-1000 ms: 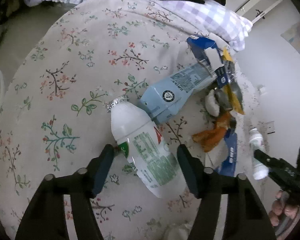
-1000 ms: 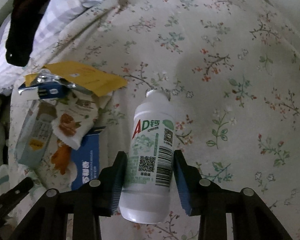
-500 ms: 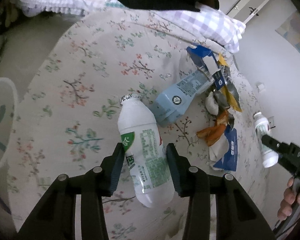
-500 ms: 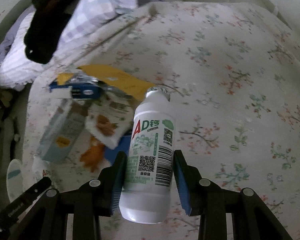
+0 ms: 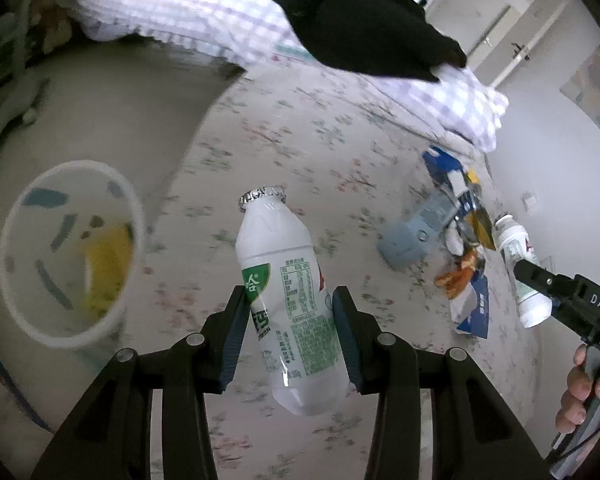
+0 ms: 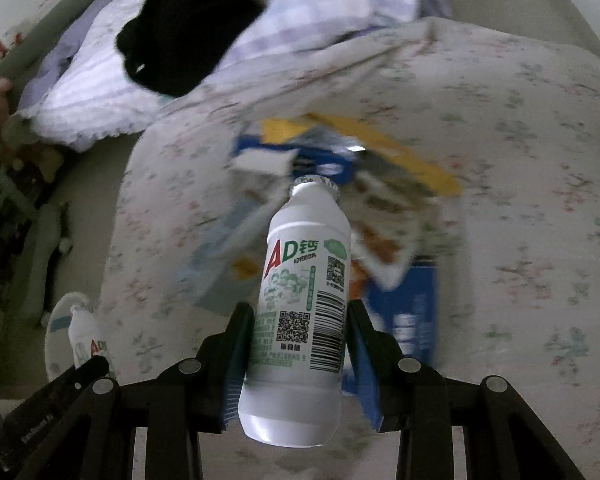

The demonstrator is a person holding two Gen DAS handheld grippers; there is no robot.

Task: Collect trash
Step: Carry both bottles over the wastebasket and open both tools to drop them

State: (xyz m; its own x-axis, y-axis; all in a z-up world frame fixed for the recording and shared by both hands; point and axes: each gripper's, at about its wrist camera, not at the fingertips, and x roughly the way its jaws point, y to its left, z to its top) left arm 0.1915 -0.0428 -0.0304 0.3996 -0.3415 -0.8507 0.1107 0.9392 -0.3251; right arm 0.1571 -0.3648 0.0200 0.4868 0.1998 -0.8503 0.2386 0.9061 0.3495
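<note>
My left gripper (image 5: pixel 290 312) is shut on a white milk bottle (image 5: pixel 288 292) with green print, held above the floral bed (image 5: pixel 300 148). My right gripper (image 6: pixel 302 336) is shut on a second white AD bottle (image 6: pixel 300 312), also lifted. That bottle and the right gripper also show in the left wrist view (image 5: pixel 520 272). A white trash bin (image 5: pixel 66 252) with yellow scraps inside stands on the floor at the left. On the bed lie a light-blue carton (image 5: pixel 420 228), a blue box (image 5: pixel 476 308) and yellow and orange wrappers (image 6: pixel 380 148).
A checked purple quilt (image 5: pixel 204 16) with a black garment (image 5: pixel 364 28) on it lies at the head of the bed. The bin and the left bottle show small in the right wrist view (image 6: pixel 76 336). A door (image 5: pixel 496 36) is at the far right.
My left gripper closed on the bottle, lifted it and swung left, bringing the bin into view. My right gripper rose and pulled back from the bed with its bottle.
</note>
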